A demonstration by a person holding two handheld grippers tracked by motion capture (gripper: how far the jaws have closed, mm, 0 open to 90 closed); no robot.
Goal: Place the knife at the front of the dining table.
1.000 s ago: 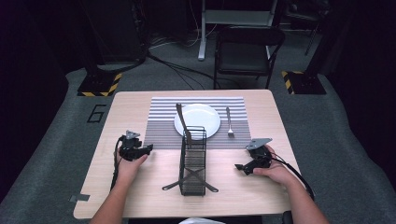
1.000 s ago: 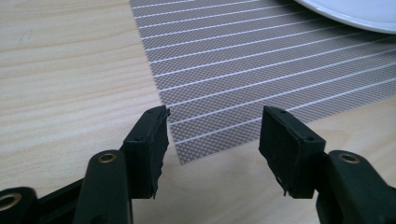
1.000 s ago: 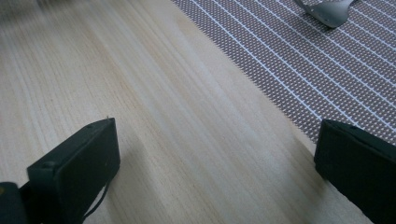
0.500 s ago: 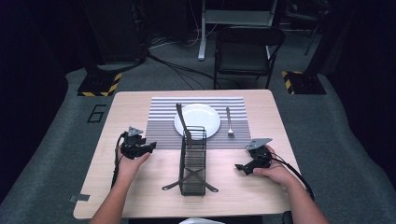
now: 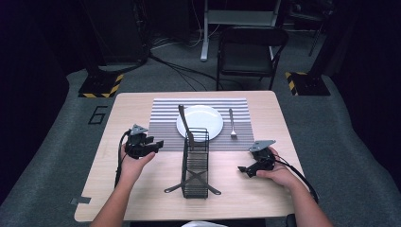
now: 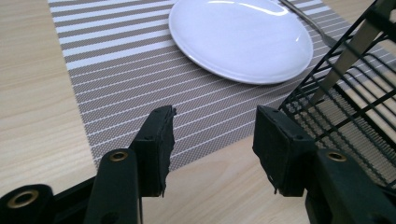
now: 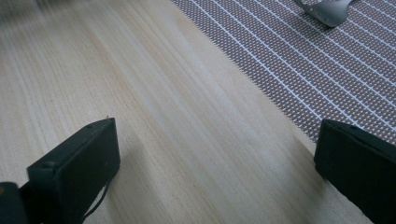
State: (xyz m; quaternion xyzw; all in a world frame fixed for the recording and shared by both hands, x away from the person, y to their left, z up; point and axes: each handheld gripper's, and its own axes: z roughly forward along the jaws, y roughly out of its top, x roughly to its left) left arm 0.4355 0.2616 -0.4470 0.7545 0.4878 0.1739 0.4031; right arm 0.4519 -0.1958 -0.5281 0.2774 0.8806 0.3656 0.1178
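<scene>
Since the earlier frames the left gripper [image 5: 156,144] had lifted off the light wooden table [image 5: 132,106] and drifted right, toward the black wire cutlery rack [image 5: 195,163], while the right gripper [image 5: 244,169] had kept its place near the table's right edge. The left gripper's jaws had just been closing a little, yet they stood parted with nothing between them (in the left gripper view only the mat and bare wood showed in the gap). Its tips pointed right at the rack, near it but apart from it.

The rack stood at the middle of the near half of the table, its far end just overlapping the grey-and-white striped placemat [image 5: 163,111]. A long metal utensil [image 5: 185,124] leaned out of the rack's far end, its handle tilted toward the far left over the mat. The round white plate [image 5: 204,119] lay on the mat just beyond the rack, and a silver fork [image 5: 231,124] lay to its right, apart from it.

The right gripper rested low, jaws spread wide over bare wood, empty.
</scene>
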